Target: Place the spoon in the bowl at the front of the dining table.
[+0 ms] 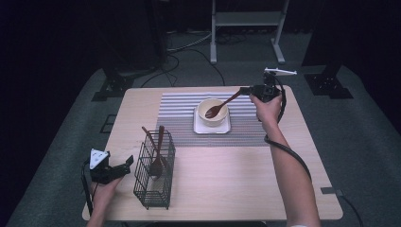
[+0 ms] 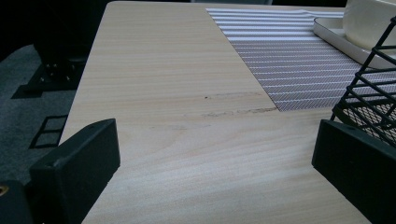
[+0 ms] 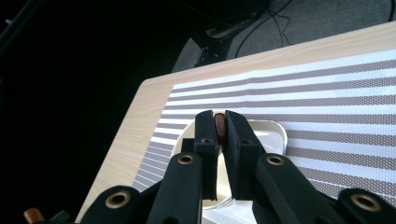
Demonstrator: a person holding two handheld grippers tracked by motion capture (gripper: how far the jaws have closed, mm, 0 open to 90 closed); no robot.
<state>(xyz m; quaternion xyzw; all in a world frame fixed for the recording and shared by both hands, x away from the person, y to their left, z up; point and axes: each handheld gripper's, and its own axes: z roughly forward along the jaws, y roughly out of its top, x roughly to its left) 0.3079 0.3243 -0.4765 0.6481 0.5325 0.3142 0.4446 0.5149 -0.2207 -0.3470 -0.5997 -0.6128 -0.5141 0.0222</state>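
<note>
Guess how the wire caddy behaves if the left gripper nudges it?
The caddy is tall, narrow, open wire: probably light, so it likely slides on the smooth table. A high push might tip it, since the utensils lean and stick out above its rim.

No legible text, label, brand mark, number or sign appears on any surface — not on the pale wooden bench (image 1: 227, 189), nor on the grey striped woven placemat (image 1: 179, 106).

A pale wood-grain tabletop (image 1: 227, 189) with rounded corners stands on grey carpet floor (image 1: 369, 142). Beyond it the room is dark. A white metal stand frame (image 1: 246, 21) rises at the far side, black cables (image 1: 189, 49) trail across the carpet, and black floor brackets (image 1: 111, 87) sit left.
</note>
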